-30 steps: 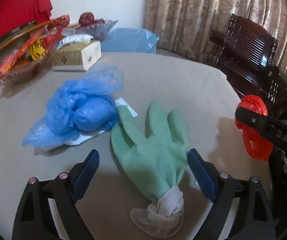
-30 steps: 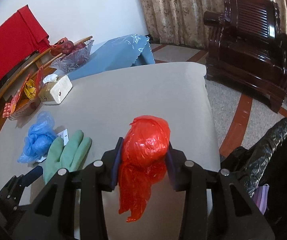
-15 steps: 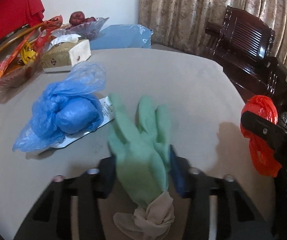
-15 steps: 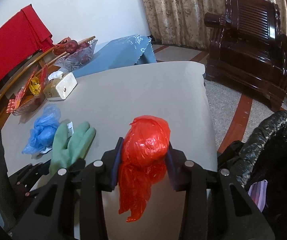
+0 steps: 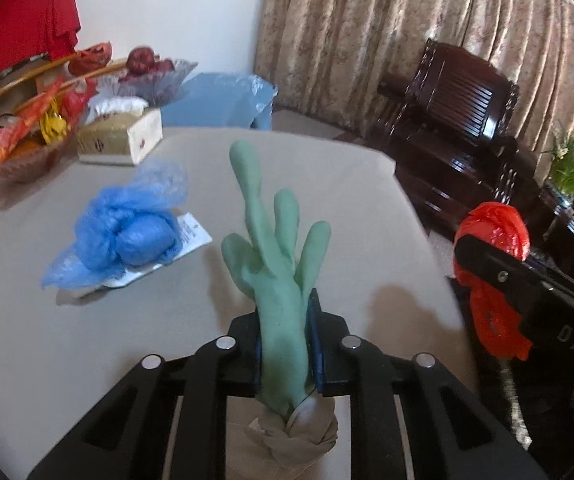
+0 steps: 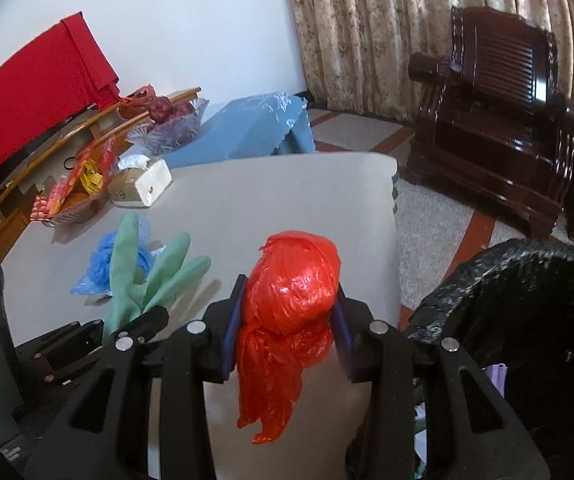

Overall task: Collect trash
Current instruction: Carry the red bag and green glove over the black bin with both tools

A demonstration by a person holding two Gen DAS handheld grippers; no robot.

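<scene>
Two hand-held grippers, each loaded. Left hand-held gripper just closed, pads now pinching one green rubber glove near its cuff, fingers raised off the bench; knotted beige cuff bunched below the pads, partly cut off by the black frame. Right hand-held gripper pinching one crumpled red plastic bag, loose tail hanging beneath. One blue plastic bag bundle lying on the bench just left of the glove, atop one white paper slip, mostly covered. Beyond the glove, at the far left edge of the bench: one tissue box, one snack basket, one glass fruit bowl, contents blurred, possibly apples. Right of the red bag, one black trash bag, mouth cut off by the picture edge
</scene>
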